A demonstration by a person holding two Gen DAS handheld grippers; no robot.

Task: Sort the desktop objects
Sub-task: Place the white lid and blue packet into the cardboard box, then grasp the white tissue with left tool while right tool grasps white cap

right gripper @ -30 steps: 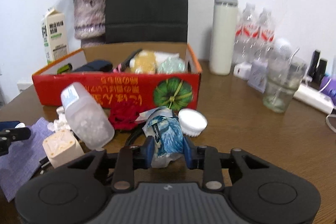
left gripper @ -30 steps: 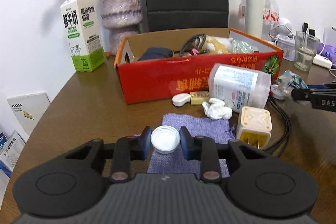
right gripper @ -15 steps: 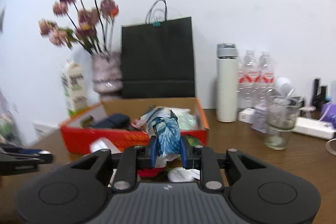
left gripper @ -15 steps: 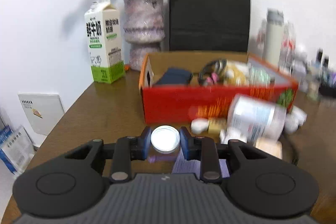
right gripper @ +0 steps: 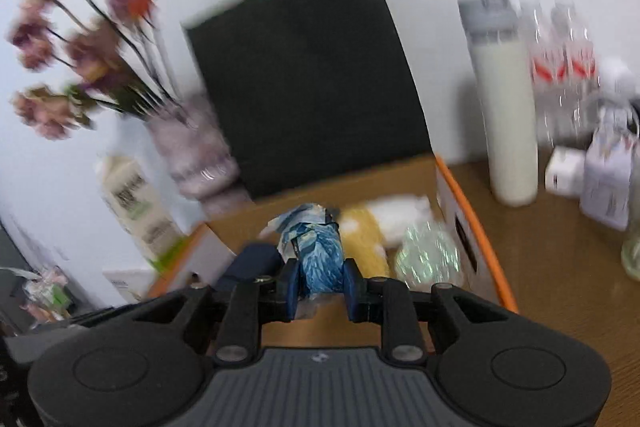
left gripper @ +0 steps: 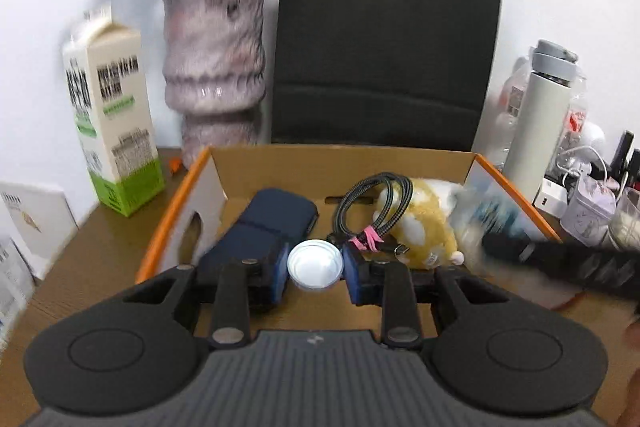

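Left wrist view: beyond the fingertips stands a black paper bag (left gripper: 384, 39) against the wall, and in front of it an open cardboard box (left gripper: 344, 163) with orange edges, directly ahead of and below the left gripper (left gripper: 315, 266). To the left of the tool are a mottled pink vase (left gripper: 214, 67) and a milk carton (left gripper: 112, 123); to the right, a white flask (left gripper: 538, 119). Inside the box, just past the fingers, lie a navy pouch (left gripper: 260, 227), a yellow plush toy (left gripper: 420, 227) and a coiled black cable (left gripper: 376, 211) tied with a pink band. The left gripper's jaws are clamped on a small white round lid (left gripper: 315, 265) — flat, glossy, with a raised rim, face toward the camera — held over the box's near side. The other tool enters blurred from the right.

In the right wrist view, heavily blurred, the right gripper (right gripper: 320, 283) hangs over the same box, jaws pinching a crumpled blue-and-white patterned packet (right gripper: 320, 251) that stands up between the pads. A shiny greenish wrapper (right gripper: 430, 255) lies in the box ahead-right — the plush beside it.
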